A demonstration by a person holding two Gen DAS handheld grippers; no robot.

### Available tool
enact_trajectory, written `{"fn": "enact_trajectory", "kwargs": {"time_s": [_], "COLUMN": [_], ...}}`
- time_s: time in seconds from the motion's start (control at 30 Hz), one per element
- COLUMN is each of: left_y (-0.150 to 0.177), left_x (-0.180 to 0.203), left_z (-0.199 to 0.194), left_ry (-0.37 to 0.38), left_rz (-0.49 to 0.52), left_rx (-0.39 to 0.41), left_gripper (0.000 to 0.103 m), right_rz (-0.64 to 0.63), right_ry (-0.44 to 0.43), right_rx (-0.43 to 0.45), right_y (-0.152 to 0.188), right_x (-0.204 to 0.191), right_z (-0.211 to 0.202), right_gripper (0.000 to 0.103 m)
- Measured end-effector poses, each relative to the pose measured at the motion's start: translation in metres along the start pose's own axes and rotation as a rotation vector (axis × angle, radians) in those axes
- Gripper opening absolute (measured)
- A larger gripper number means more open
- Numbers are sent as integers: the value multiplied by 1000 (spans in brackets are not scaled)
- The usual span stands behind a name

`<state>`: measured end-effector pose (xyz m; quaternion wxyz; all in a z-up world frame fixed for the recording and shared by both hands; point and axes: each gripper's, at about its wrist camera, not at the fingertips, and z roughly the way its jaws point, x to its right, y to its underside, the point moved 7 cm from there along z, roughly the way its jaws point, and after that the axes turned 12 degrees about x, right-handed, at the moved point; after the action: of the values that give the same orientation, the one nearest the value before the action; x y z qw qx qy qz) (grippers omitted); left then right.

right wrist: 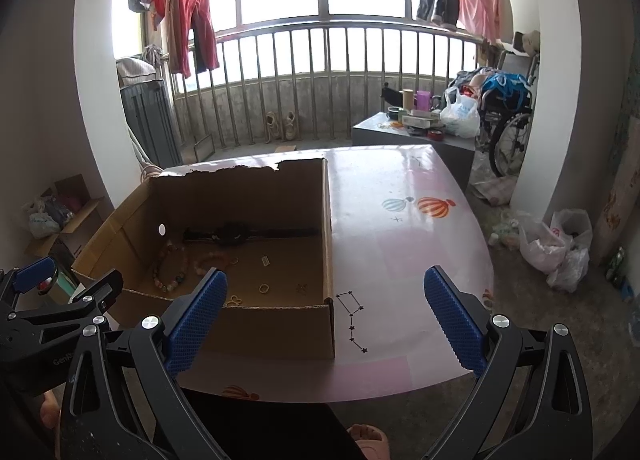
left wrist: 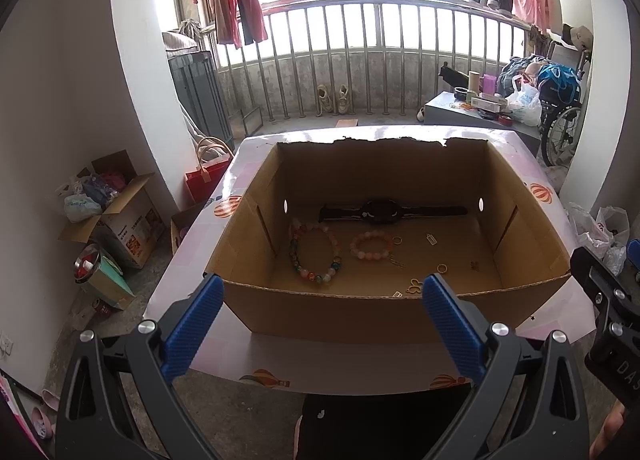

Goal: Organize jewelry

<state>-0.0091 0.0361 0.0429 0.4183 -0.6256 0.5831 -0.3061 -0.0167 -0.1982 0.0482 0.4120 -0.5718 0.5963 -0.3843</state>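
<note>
I am holding my left claw [left wrist: 322, 292] wide apart, gripping nothing, its blue pads hovering just over the near wall of the box [left wrist: 360, 314]. My right claw [right wrist: 325, 287] is spread just as wide and is carrying nothing either; its left pad is hanging over the box's near right part, its right pad over bare table [right wrist: 400, 244].

The jewelry is all lying on the box floor. A dark watch [left wrist: 380, 212] is stretching along the far wall. In front of it a large multicolour bead bracelet [left wrist: 314, 252] is sitting at the left, with a smaller pink bracelet [left wrist: 371, 246] just beside it to the right. A small ring [left wrist: 441, 269] is lying near the middle front, a gold butterfly charm [left wrist: 415, 286] is resting close to the near wall just beside my left claw's right pad, and a small tag [left wrist: 431, 239] is lying farther back. From my right wrist view the same pieces are showing, with the ring [right wrist: 263, 289] near the front.

The box is open-topped, its far rim is torn and ragged, and its near wall is low. It is sitting on the left part of the table, its right wall running straight back. To the right of it the pink table surface is lying open out to its rounded edge. The near table edge is running just under both claws.
</note>
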Motion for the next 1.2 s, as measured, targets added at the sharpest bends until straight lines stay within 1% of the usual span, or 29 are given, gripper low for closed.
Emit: {"fn": "enact_trajectory", "kwargs": {"time_s": [0.4,0.5,0.6,0.7,0.8,0.9,1.2], "left_y": [0,0,-1,-2,-4,-4,-2], "left_x": [-1,-2,-6,-8,-13,-14,-9], "left_z": [0,0,-1,-3,-5,-6,-6], "left_ry": [9,4,-26,-12,-15,-24,-5], "left_rz": [-8,-9,0,-13,-39,-31,-25], "left_rx": [-4,-4,2,4,9,12,8], "left_gripper": [98,98,98,98,98,98,98], "right_rz": [-3,-2,-4,-7,-6,-6,-11], "right_ry": [4,3,1,0,-3,-1,0], "right_rx": [2,-2,1,6,10,9,14], "right_y": [0,0,0,0,-1,0,0], "right_x": [3,2,2,1,0,-1,-3], "right_z": [-2,0,-1,-1,-2,-1,-4], "right_gripper": [95,95,95,95,95,95,95]}}
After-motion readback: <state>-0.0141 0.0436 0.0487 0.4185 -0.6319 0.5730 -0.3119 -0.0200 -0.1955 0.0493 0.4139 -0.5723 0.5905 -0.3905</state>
